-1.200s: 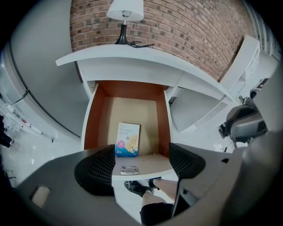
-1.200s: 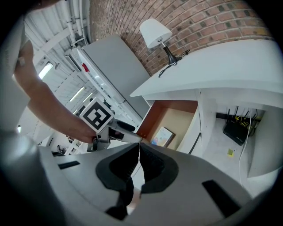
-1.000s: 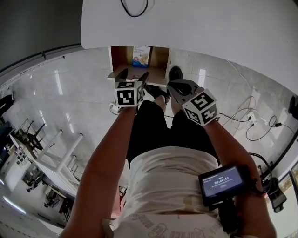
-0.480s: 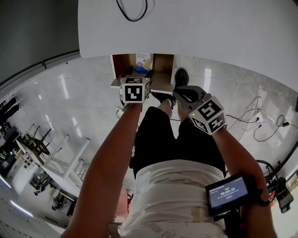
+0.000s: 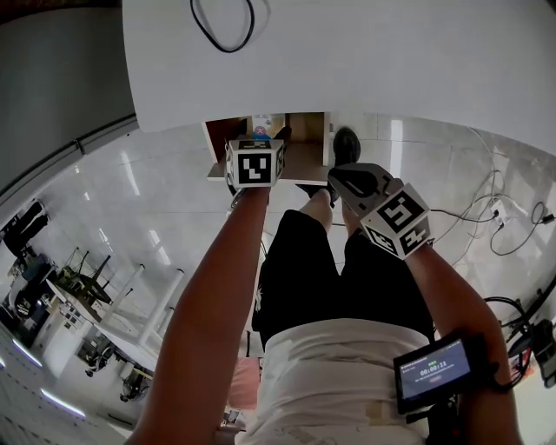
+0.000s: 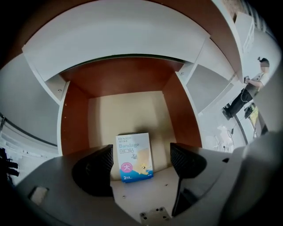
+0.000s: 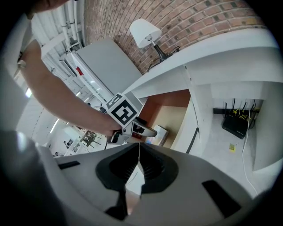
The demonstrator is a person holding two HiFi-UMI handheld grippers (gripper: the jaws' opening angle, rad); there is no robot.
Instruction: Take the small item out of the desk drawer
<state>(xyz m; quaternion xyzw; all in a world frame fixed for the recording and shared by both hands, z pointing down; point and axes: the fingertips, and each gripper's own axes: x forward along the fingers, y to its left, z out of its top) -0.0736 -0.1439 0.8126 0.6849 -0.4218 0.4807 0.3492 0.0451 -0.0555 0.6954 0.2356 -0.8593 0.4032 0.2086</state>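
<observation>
Since a second ago the left gripper [image 6: 140, 155] has pushed forward, and its cube now sits at the front edge of the open drawer [image 6: 73, 119], where before it hung short of it. Its jaws stand wide apart with nothing clamped. The bandage box [image 6: 134, 156] shows between them, clear of both, with its printed face turned to the camera. The box rests on the drawer's pale floor, roughly midway between the two brown side walls. Whether it stands or lies flat cannot be told.

The right gripper [image 7: 138, 155] has stayed back, outside the drawer and off its right front corner, above the person's legs. Its jaws are pressed together on nothing. From there the left gripper's marker cube and the box are seen against the drawer's inside.

Above the drawer runs the white desk [image 5: 365, 61], with a black cable [image 5: 221, 22] looped near its far edge. A white lamp [image 7: 146, 30] stands on the desk, before a brick wall [image 7: 199, 17]
</observation>
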